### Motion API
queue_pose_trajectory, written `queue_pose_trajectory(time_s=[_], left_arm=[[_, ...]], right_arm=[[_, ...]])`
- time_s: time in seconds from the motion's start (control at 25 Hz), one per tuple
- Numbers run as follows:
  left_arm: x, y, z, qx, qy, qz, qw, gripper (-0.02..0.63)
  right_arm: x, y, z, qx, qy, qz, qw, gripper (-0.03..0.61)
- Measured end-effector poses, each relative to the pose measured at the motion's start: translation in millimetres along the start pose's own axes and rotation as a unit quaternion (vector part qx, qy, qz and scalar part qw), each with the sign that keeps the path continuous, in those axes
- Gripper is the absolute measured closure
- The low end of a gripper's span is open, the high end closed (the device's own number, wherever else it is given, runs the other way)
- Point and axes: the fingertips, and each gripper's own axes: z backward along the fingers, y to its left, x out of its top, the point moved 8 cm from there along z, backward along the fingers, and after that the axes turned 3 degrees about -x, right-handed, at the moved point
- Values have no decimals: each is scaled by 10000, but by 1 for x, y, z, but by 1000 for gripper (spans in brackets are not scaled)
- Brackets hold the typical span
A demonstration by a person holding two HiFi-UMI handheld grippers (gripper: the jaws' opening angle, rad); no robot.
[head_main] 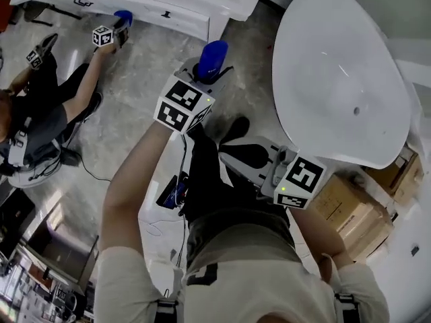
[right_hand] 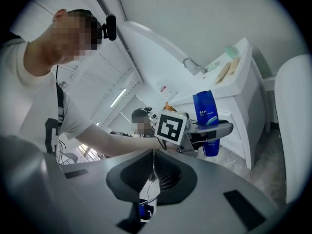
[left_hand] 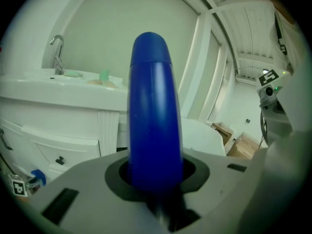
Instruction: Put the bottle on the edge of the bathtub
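Here, at the head view's far left, a second person (head_main: pixel 40 123) is cut off by the frame edge. That person raises another gripper (head_main: pixel 111 33) with a blue object too small to identify. Behind it stands a white vanity cabinet (head_main: pixel 168 9), of which only the lower front shows. In the left gripper view its faucet (left_hand: pixel 57 52) and countertop items are blurred.

At centre, the left gripper (head_main: pixel 205 69) is clamped on the blue bottle (head_main: pixel 213 59). The bottle stands upright in the jaws' dark recess, above the stone floor (head_main: pixel 141 93). Its base is hidden below the jaws in both the head view and the left gripper view (left_hand: pixel 156 179). The right gripper view shows the bottle (right_hand: pixel 206 115) from the side, its label print too small to read.

To the right and lower, the right gripper (head_main: pixel 239 155) has its jaws drawn together on nothing. Only a cable and floor show through its recess (right_hand: pixel 152 179).

Further right lies the white bathtub (head_main: pixel 337 79), well apart from the bottle, its far rim cut off. Cardboard boxes (head_main: pixel 350 210) are partly hidden under it.
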Motion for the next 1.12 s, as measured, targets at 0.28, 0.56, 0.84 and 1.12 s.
queue_pose_trajectory(time_s=[0.28, 0.56, 0.84, 1.12], left_arm=[[-61, 32, -60, -47, 85, 128, 9999, 456], [-108, 62, -125, -233, 46, -157, 9996, 456], [-147, 96, -182, -277, -134, -421, 9986, 456], [-202, 118, -251, -414, -320, -772, 9956, 456]], right_arm=[[-35, -50, -32, -313, 371, 288, 9984, 549], [-84, -119, -66, -477, 544, 534, 9959, 549], [-117, -186, -93, -600, 477, 901, 9930, 549], [-166, -252, -109, -519, 384, 975, 9931, 549]])
